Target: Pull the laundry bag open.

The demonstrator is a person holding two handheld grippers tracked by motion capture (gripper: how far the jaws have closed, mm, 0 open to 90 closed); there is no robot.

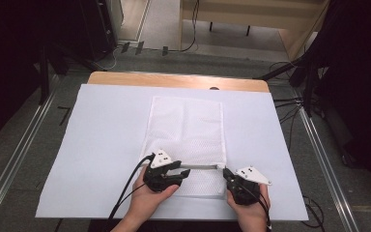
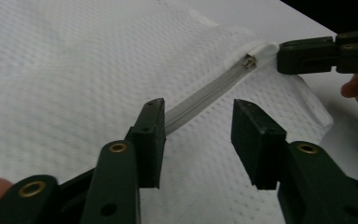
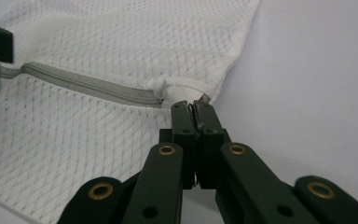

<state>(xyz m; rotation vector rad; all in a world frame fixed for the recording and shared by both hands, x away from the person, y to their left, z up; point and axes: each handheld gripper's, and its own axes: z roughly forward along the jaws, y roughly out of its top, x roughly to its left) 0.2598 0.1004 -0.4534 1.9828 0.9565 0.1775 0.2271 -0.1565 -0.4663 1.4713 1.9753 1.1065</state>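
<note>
A white mesh bag (image 1: 186,130) lies flat on the pale sheet (image 1: 106,145), its grey zipper (image 1: 203,167) running across its near end. My right gripper (image 1: 226,173) is shut on the bag's corner at the zipper's right end, seen close up in the right gripper view (image 3: 195,105). The metal zipper pull (image 2: 248,60) sits just beside the right gripper's tips (image 2: 279,56). My left gripper (image 2: 198,112) stands partly open over the zipper strip (image 2: 214,88), which runs along one jaw without being pinched. In the high view the left gripper (image 1: 186,171) is at the zipper's left part.
The sheet covers most of a wooden table (image 1: 174,79), with bare sheet on both sides of the bag. Black cables trail from both grippers toward the near edge. Dark stands and floor cables surround the table.
</note>
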